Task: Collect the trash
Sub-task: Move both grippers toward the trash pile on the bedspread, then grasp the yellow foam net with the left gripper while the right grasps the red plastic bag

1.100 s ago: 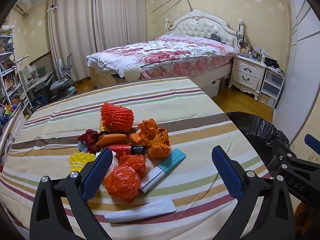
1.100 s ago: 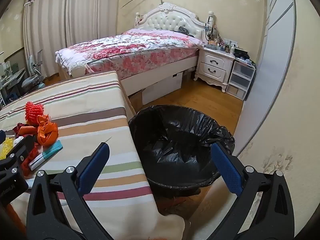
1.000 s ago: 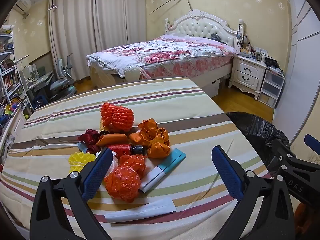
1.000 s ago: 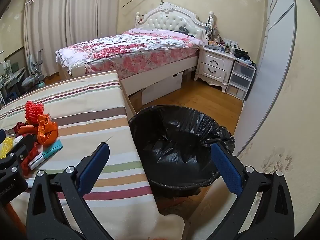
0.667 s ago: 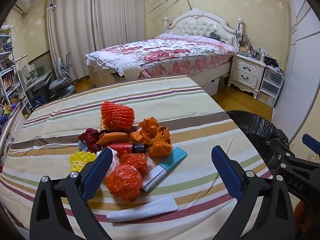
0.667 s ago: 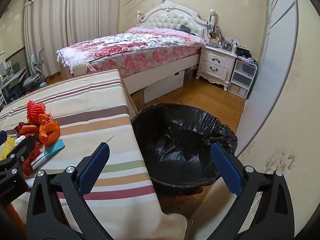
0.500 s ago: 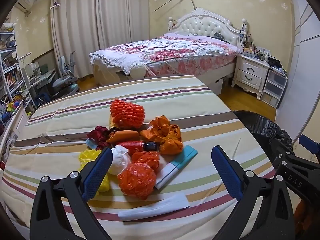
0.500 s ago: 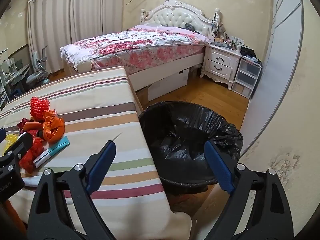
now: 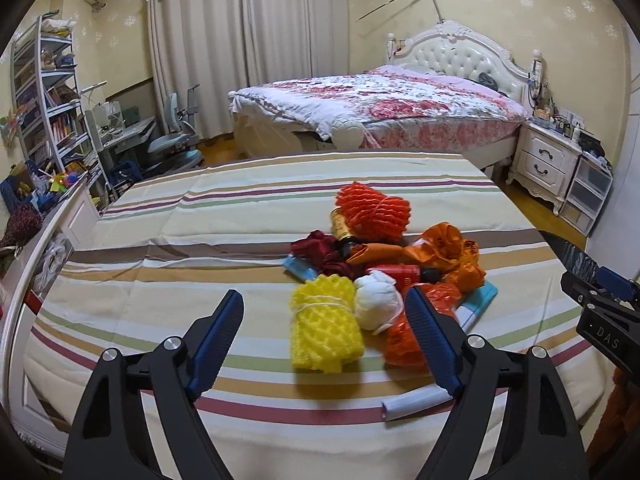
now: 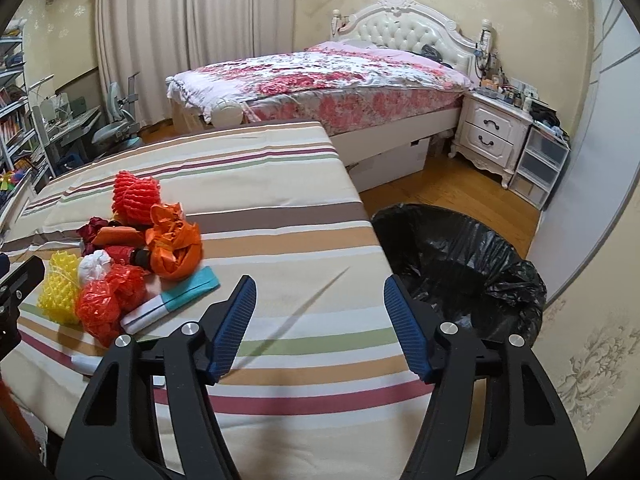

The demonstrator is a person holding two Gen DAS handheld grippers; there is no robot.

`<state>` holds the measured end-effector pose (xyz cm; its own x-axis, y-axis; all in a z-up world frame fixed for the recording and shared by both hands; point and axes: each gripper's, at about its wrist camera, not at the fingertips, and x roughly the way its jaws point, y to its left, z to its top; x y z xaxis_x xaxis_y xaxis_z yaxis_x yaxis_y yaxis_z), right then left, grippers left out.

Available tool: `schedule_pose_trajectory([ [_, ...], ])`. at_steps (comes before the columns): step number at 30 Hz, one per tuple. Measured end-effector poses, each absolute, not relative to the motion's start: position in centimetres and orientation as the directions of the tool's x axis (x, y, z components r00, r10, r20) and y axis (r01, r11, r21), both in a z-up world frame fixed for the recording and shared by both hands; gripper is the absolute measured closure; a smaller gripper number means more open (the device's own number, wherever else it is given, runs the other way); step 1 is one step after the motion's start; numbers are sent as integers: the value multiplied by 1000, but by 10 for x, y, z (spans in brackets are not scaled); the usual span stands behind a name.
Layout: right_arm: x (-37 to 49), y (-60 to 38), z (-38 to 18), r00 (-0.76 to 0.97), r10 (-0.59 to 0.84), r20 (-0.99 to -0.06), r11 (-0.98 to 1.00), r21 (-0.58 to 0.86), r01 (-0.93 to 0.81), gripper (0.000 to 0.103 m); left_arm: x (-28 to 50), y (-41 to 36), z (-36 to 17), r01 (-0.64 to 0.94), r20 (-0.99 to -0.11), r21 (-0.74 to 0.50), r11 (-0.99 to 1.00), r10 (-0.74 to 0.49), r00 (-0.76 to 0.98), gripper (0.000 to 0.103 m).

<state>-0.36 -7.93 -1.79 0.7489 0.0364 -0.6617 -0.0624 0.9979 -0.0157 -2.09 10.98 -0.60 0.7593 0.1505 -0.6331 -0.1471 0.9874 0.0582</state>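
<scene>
A pile of trash lies on the striped table [image 9: 224,248]: a yellow foam net [image 9: 324,332], a white wad [image 9: 376,304], a red plastic bag [image 9: 404,340], an orange bag [image 9: 452,252], a red foam net [image 9: 374,212], a teal-and-white box [image 9: 476,304] and a white strip [image 9: 416,400]. My left gripper [image 9: 324,300] hovers just short of the yellow net. Its jaws are closing and the pads touch nothing. My right gripper [image 10: 320,286] is over bare cloth right of the pile [image 10: 132,256]. Its jaws are also closing, with nothing between them.
A bin lined with a black bag [image 10: 460,264] stands on the floor off the table's right edge. Beyond the table are a bed [image 9: 380,108] and a nightstand [image 10: 492,136]. Shelves and a desk chair [image 9: 176,144] fill the left side. A wall runs close on the right.
Both grippers have moved left, so the pile sits further right in both views and the bin has slid right. Both pairs of jaws stand narrower than before.
</scene>
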Motion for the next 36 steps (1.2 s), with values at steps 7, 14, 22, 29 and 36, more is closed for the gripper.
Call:
schedule_pose_trajectory([
  [7,1,-61,-20,739,68,-670,994,-19,-108,38,-20,135,-18,-172,-672,28,985,146,726,28],
  [14,1,-55,-27,726,68,-684,993,-22,-114,38,-7,139,-34,-161,-712,8,987,118,692,28],
  [22,1,-44,-30,718,78,-692,991,-27,-133,38,-6,140,-40,-97,-727,-57,994,25,686,52],
  [29,-4,-25,-25,714,123,-690,983,-15,-184,38,-20,144,-36,-85,-711,-52,995,23,703,59],
  [36,-8,3,-21,705,177,-687,968,-8,-251,36,-33,171,-25,-152,-697,-33,988,86,712,59],
])
